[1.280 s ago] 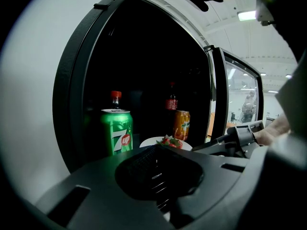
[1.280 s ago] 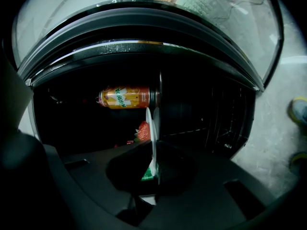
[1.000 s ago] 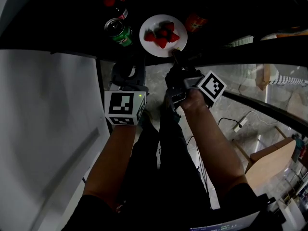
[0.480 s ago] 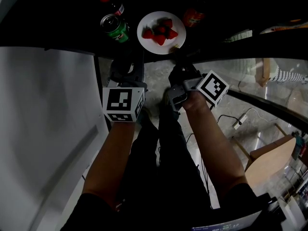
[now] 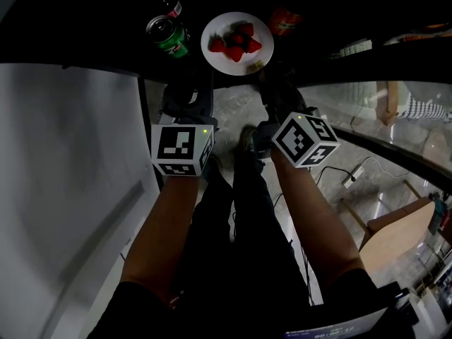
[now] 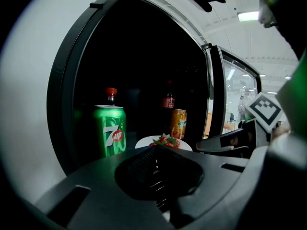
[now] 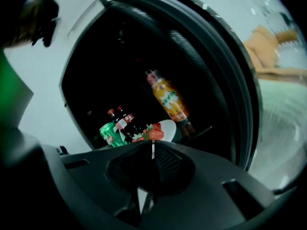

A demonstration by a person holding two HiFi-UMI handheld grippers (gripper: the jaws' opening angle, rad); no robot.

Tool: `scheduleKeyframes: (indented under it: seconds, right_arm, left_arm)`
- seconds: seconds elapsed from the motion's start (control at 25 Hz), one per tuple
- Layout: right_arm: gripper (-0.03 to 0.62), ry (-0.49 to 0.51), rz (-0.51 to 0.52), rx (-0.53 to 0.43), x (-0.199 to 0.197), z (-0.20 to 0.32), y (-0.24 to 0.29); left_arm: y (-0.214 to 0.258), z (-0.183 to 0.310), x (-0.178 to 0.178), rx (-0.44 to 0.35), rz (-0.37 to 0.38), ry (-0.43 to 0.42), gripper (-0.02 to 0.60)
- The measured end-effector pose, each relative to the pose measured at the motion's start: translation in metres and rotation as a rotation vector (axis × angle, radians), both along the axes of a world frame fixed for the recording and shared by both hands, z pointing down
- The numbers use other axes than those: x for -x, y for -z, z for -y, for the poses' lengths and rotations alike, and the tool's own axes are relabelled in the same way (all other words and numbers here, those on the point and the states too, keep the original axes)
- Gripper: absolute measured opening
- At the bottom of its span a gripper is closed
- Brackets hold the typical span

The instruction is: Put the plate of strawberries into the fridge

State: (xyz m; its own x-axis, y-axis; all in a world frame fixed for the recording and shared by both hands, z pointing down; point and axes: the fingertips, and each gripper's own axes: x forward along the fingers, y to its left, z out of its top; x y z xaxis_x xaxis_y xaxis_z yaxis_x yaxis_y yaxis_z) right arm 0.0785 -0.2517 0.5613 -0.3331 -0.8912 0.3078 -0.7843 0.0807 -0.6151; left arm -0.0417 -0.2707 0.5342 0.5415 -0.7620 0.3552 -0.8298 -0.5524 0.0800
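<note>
Head view looks down, gripper views share fridge interior

Plate: white, smooth, glossy. Can at its 9 o'clock: shiny green metal. Left gripper, right gripper: dark matt plastic, ribbed pads. Fridge: smooth white outside. Floor: shiny, looks like stone.

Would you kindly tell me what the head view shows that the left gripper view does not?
Only the head view: the person's forearms, legs and the marbled floor. Only the left gripper view: a ceiling light and the 7up logo on the green can. Both: the plate of strawberries beside that can, inside the dark fridge.
</note>
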Motion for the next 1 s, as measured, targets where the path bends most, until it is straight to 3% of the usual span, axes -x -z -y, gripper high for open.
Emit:
scheduleKeyframes:
  seconds: [0.2,0.36,1.0]
  right_arm:
    - [0.015,0.1,-0.38,-0.155,0.012,0.0,0.021]
    - [0.015,0.179,-0.528,-0.196,0.024,-0.006,0.015]
    - [0.015,0.23,-0.588,-0.168,0.031,-0.008,-0.015]
  left_arm:
    - [-0.001,0.0,-0.002,-0.004,0.0,0.002,0.006]
    - [-0.002,-0.002,-0.004,-0.008,0.0,-0.001,0.005]
    - [-0.013,-0.005,0.001,-0.007,0.006,0.015,0.006]
